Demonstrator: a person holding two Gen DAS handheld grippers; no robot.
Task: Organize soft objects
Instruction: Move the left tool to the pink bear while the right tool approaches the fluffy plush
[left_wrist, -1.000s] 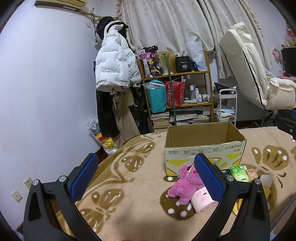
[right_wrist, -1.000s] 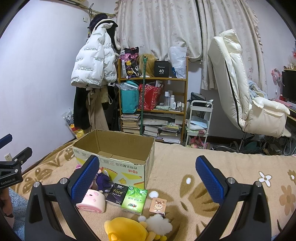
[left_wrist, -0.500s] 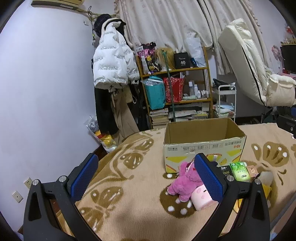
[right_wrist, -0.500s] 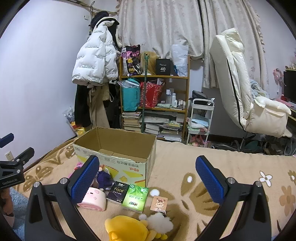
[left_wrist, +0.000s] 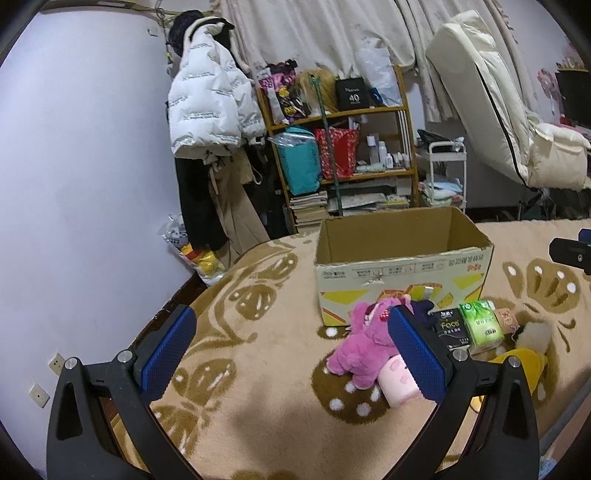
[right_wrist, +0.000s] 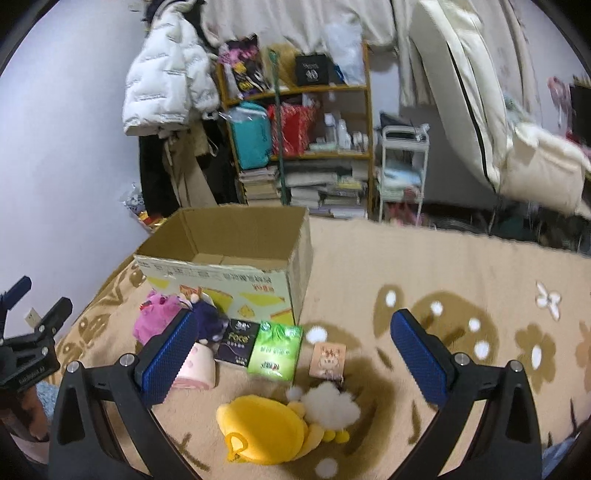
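An open cardboard box (left_wrist: 402, 266) (right_wrist: 229, 266) stands on the beige patterned blanket (left_wrist: 258, 369). In front of it lie a pink plush (left_wrist: 364, 343) (right_wrist: 157, 319), a small purple plush (right_wrist: 208, 319), a pink roll-shaped soft thing (left_wrist: 397, 380) (right_wrist: 197, 367), a black tissue pack (right_wrist: 236, 341), a green tissue pack (right_wrist: 277, 349), a small card pack (right_wrist: 328, 360) and a yellow plush with a white tuft (right_wrist: 266, 430). My left gripper (left_wrist: 291, 354) is open to the left of the pink plush. My right gripper (right_wrist: 295, 360) is open above the tissue packs and yellow plush.
Behind the bed stand a cluttered wooden shelf (left_wrist: 340, 147), a white jacket hung on the wall (left_wrist: 207, 107), a small white cart (right_wrist: 402, 173) and a cream recliner (left_wrist: 498, 122). The left gripper's body (right_wrist: 29, 354) shows at the right view's left edge.
The right gripper has tilted down and moved closer to the objects in front of the box. The left view has shifted slightly, with the box and pink plush a little nearer.
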